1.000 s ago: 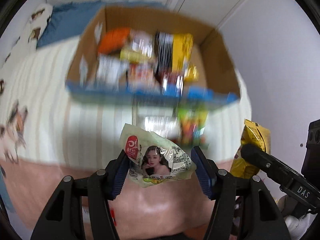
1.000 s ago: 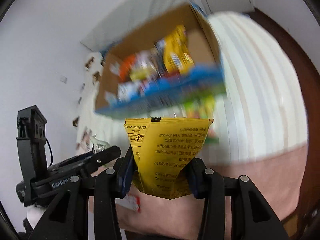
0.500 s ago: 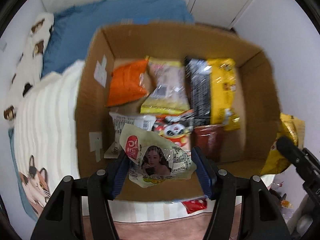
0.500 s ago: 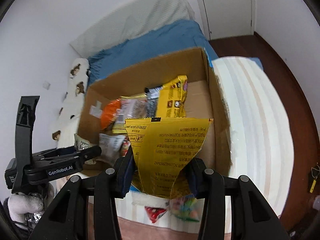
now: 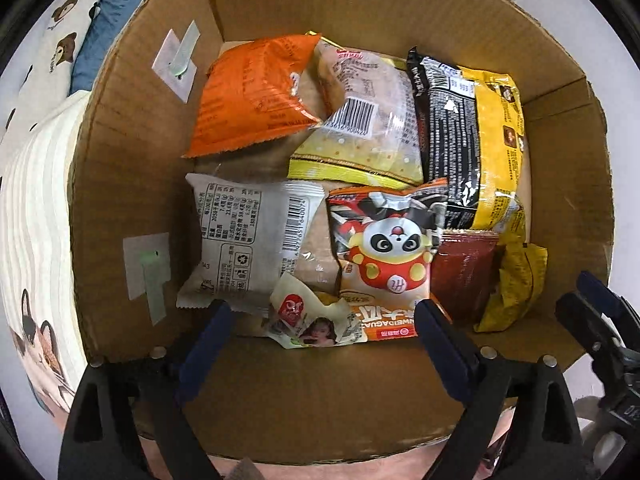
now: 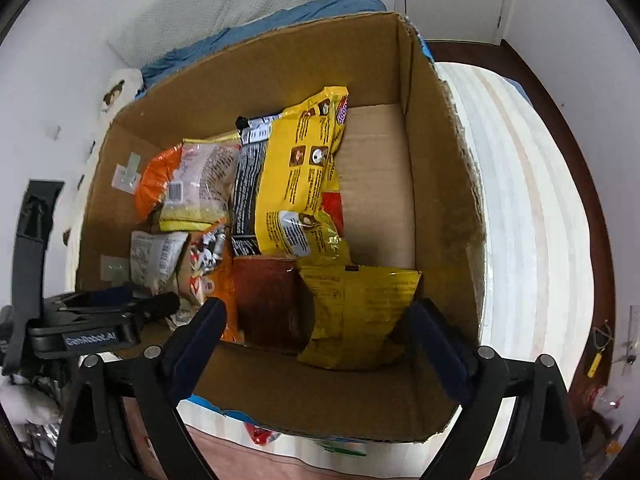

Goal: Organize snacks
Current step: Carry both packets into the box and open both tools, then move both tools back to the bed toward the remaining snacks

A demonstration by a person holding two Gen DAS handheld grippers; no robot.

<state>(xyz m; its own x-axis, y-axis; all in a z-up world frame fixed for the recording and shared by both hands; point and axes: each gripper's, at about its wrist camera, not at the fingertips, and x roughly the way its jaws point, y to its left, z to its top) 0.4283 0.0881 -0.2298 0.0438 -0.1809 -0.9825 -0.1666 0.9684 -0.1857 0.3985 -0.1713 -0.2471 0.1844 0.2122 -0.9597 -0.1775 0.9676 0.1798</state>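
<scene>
Both jaws opening over the cardboard box (image 5: 132, 152); left gripper (image 5: 322, 334) frees a crumpled pale packet (image 5: 310, 324); right gripper (image 6: 316, 330) a creased yellow pouch (image 6: 356, 316).

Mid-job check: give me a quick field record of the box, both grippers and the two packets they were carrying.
container: cardboard box, open top, on a bed
left gripper: jaws opening, over the box
small pale packet: between the left jaws, pads clear of it, lying in the box
right gripper: jaws opening, over the box
yellow packet: between the right jaws, pads off it, at the near wall
other contents: orange bag, panda packet
</scene>
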